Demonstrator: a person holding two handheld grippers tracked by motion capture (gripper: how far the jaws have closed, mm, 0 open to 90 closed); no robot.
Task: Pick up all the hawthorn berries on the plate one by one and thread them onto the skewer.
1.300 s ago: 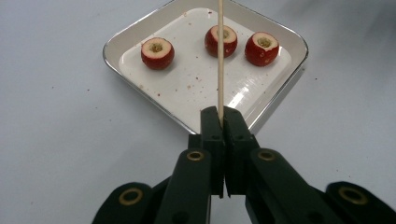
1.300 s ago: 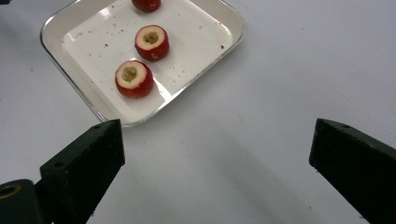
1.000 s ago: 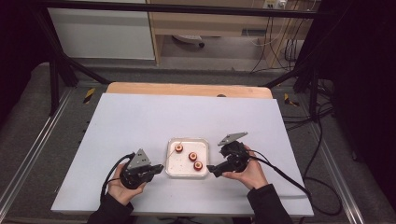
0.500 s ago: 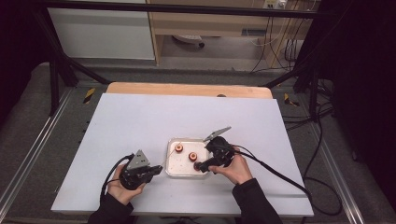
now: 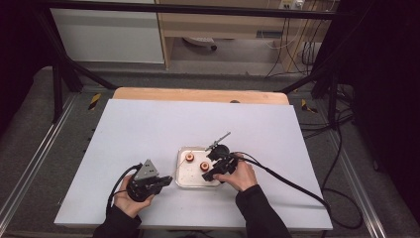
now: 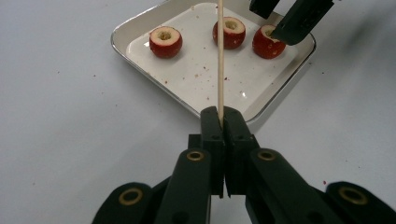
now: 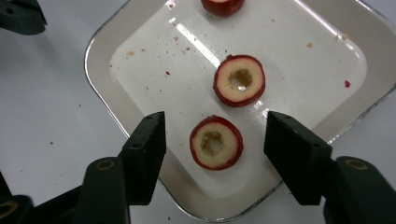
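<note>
Shows a white table (image 5: 148, 129) from the high view, with a small metal tray (image 5: 190, 176) at about 6 o'clock on it, close to the person's edge. Holds three cored red fruits in that tray, each with a round hole down its middle, plus some red crumbs. Puts the left gripper (image 5: 166, 179) at about 8 o'clock from the tray, just beside it and low over the table. Has its jaws squeezed tight together in the left gripper view, left gripper (image 6: 222, 116), pinching a thin wooden stick (image 6: 220, 56). Points that stick straight toward 12 o'clock in this view, out over the tray rim (image 6: 114, 42) and up past the fruits. Places the right gripper (image 5: 208, 174) at about 3 o'clock on the tray, with a hand wrapped round its body and a black cable trailing off toward 4 o'clock. Looks down from the right gripper view on the near fruit (image 7: 216, 142), right between the two black jaws of the right gripper (image 7: 215, 122). Leaves a gap on each side, one jaw at 9 o'clock from the fruit and one at 3 o'clock, neither touching it. Has just been closing those jaws in around it, with no squeeze on it so far. Sets the middle fruit (image 7: 239, 80) at about 1 o'clock from the near one, close but apart. Cuts off the far fruit (image 7: 223, 4) at the top edge, at 12 o'clock. Keeps all three fruits flat on the tray floor, holes facing up.
</note>
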